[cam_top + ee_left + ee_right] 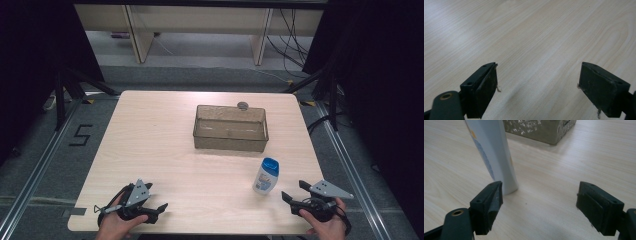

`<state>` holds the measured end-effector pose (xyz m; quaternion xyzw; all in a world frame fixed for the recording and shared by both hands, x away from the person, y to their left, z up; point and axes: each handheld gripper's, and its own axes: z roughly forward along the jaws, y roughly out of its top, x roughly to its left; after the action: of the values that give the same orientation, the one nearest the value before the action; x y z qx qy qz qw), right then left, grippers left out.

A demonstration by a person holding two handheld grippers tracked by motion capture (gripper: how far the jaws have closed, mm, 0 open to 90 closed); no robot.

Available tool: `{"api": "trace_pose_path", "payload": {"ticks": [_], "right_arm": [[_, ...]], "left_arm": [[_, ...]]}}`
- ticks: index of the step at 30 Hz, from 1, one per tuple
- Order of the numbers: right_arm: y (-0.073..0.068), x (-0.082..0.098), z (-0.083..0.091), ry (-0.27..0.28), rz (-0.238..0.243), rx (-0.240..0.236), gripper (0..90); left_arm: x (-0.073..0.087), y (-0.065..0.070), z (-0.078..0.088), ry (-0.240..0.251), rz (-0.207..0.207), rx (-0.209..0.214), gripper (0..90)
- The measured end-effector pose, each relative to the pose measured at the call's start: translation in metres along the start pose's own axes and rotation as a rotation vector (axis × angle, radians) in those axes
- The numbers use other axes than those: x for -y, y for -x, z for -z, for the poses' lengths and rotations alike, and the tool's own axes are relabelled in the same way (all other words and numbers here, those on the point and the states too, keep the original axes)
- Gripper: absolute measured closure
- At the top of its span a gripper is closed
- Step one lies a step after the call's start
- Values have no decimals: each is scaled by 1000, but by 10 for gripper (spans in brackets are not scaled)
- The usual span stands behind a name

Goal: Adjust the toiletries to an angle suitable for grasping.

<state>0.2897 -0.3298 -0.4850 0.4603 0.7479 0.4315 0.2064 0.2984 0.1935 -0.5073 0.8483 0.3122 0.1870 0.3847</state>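
Two grippers sit low in the frame, both with jaws spread and empty. We see the bottle (265, 176) upright at lower right, just beside our right gripper (293, 196). Off-centre, its left jaw could tip the bottle; left gripper (156, 210) idles.

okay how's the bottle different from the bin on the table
The bottle is white with a blue cap; the bin is clear and brownish. The bottle stands tall and narrow; the bin is wide, low and open-topped. The bottle sits near the right gripper, at the table's front; the bin sits farther back, near the middle. Both stand upright on the table, and no gripper touches either.
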Motion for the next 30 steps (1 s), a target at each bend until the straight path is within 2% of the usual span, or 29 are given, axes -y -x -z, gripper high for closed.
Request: {"api": "trace_pose_path", "payload": {"ticks": [2, 4, 5, 6, 8, 12, 13, 14, 17, 18, 19, 20, 24, 26, 27, 29, 30], "right_arm": [[2, -1, 0, 24, 46, 2, 217], [1, -1, -1, 27, 51, -5, 217], [1, -1, -1, 27, 51, -5, 217], [-4, -2, 0, 28, 2, -28, 215], [-3, -3, -1, 49, 43, -26, 214], [-6, -5, -1, 58, 39, -44, 207], [-8, -6, -1, 55, 44, -52, 207], [-7, -6, -1, 62, 60, -53, 207], [-8, -7, -1, 69, 65, -55, 206], [-12, -8, -1, 67, 27, -68, 204], [-12, -8, -1, 67, 27, -68, 204], [-11, -8, -2, 82, 53, -61, 204], [-13, -11, -2, 89, 71, -65, 203], [-16, -12, -3, 94, 53, -73, 202], [-15, -13, -3, 92, 78, -68, 201], [-17, -13, -3, 95, 64, -72, 200], [-18, -14, -4, 96, 72, -79, 199]], "left_arm": [[0, 0, 0, -4, -5, -1, 150], [0, 0, 0, -2, -1, 2, 150], [0, 0, 0, -2, -1, 2, 150], [0, 0, 0, -5, -5, -4, 150], [0, 0, 0, -2, 0, -1, 149], [0, 0, 0, 2, 1, 0, 150], [0, 0, 0, -9, -9, -11, 150], [0, 0, 0, -6, -3, -10, 149], [0, 0, 0, -8, -5, -4, 149], [0, 0, 0, -9, -7, -7, 149], [0, 0, 0, -9, -7, -7, 150], [0, 0, 0, -10, -5, -9, 150], [1, 0, -1, -7, -8, -9, 149], [0, 0, -1, -5, -7, -14, 150], [0, 1, 0, -6, -2, -6, 150], [1, 1, -1, 7, 3, 2, 150], [1, -1, -1, -7, -9, -2, 150]]}}
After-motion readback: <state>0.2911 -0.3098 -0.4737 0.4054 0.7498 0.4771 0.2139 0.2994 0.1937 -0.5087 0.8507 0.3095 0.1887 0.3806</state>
